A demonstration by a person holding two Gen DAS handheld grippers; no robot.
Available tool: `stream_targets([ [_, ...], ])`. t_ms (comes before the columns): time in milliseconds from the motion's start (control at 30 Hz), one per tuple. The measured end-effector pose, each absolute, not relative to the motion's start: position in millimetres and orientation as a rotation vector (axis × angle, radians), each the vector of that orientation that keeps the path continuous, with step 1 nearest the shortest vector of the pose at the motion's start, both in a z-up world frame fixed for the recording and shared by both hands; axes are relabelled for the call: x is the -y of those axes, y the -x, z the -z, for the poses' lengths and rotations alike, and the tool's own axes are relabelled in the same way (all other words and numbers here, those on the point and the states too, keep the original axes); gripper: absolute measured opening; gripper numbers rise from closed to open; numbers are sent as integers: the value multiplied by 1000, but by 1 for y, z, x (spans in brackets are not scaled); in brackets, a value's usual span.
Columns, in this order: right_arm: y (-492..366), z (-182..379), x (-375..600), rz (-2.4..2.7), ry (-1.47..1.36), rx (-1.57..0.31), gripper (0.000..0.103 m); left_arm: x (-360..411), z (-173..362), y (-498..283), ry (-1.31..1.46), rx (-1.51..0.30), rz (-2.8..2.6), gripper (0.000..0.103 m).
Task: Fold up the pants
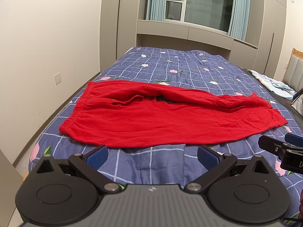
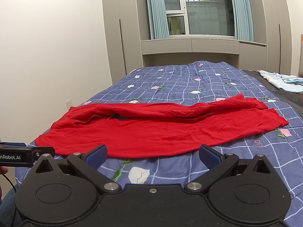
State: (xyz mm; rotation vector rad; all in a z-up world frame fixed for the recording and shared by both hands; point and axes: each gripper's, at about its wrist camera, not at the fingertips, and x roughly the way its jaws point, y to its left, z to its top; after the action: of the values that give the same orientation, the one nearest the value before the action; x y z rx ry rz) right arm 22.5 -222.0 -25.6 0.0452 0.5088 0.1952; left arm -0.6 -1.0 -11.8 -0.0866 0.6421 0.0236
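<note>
Left wrist view is showing the left gripper [image 1: 152, 156] hovering with jaws spread; red pants [image 1: 151, 111] are lying at 12 o'clock on the quilt [image 1: 189, 66]. Right gripper [image 2: 153, 156] is likewise gaping, empty.

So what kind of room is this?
Most likely a bedroom. A bed with a blue flowered quilt fills the middle, tall built-in wardrobes line the far wall, and a curtained window sits above them.

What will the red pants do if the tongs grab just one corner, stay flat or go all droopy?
Probably droopy: the red pants already lie in soft wrinkles on the quilt, so they look floppy. Likely light, thin fleece-like cloth. They probably won't slip much from the tongs' ribbed blue pads.
</note>
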Motion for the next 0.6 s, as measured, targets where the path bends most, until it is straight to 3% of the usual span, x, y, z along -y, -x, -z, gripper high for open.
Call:
stream_targets([
  [600,-19,19,222,-195,-49,-496,103,0,4,6,96,-630,-20,103],
])
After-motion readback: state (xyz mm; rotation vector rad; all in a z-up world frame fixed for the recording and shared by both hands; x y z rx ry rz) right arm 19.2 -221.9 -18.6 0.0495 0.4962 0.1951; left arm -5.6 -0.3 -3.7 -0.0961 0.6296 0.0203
